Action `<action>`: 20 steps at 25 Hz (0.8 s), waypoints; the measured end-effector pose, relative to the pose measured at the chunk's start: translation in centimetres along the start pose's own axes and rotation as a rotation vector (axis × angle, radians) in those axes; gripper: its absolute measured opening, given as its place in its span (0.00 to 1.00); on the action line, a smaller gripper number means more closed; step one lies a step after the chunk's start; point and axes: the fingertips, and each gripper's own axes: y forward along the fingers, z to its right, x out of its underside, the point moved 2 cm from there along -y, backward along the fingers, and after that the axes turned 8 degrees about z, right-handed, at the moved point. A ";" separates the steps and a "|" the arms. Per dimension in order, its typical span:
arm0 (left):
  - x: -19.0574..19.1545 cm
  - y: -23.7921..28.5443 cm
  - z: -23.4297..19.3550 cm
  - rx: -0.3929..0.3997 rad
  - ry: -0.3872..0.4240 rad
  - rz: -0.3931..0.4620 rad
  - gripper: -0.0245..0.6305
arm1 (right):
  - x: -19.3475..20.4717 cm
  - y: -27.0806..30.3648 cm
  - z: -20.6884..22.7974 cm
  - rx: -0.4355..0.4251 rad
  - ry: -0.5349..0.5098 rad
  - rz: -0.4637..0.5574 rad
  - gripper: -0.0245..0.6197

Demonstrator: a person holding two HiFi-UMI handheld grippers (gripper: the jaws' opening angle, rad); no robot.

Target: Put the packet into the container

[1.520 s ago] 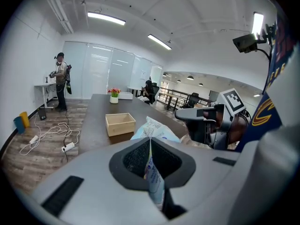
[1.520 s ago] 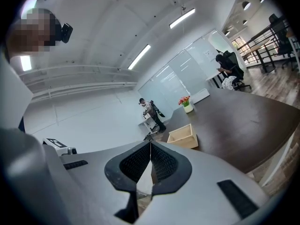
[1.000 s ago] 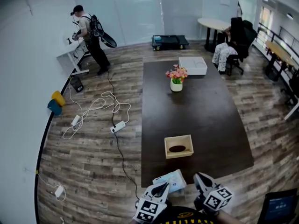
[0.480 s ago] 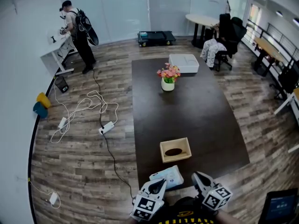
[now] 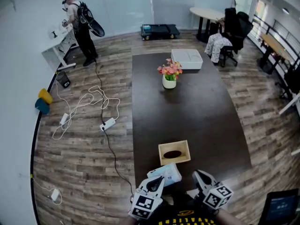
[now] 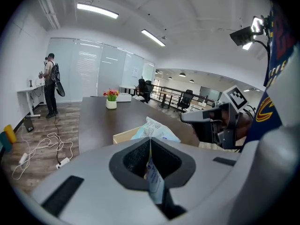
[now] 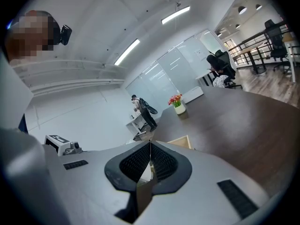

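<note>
A light-blue and white packet hangs just over the near edge of the dark table, with my left gripper shut on its edge. In the left gripper view the packet stands pinched between the jaws of the left gripper. The container, an open wooden box, sits on the table just beyond the packet and shows as the wooden box behind the jaws. My right gripper is to the right of the packet, apart from it, shut with nothing held. The right gripper points toward the box.
A flower pot stands mid-table and a white box at the far end. A person stands at a desk at the far left. Cables and a power strip lie on the floor left of the table. Office chairs are at the far right.
The left gripper has carried the packet a little forward, closer to the wooden box. The head view has shifted slightly. The right gripper keeps its place beside it.
</note>
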 end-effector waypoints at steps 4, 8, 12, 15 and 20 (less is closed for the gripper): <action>-1.3 1.8 -0.3 -0.043 0.007 0.010 0.05 | -1.9 1.3 1.6 -0.041 0.000 0.000 0.05; -2.2 4.1 -0.6 -0.082 0.045 0.015 0.05 | -3.8 2.0 3.7 -0.061 -0.006 0.001 0.05; -3.1 6.1 -0.8 -0.115 0.091 0.031 0.05 | -5.3 2.3 5.8 -0.069 0.009 -0.001 0.05; -3.9 7.5 -0.9 -0.134 0.109 0.025 0.04 | -5.8 2.7 7.2 -0.076 0.007 -0.012 0.05; -4.1 9.1 -0.9 -0.150 0.165 -0.007 0.04 | -6.0 3.6 8.0 -0.098 0.007 -0.028 0.05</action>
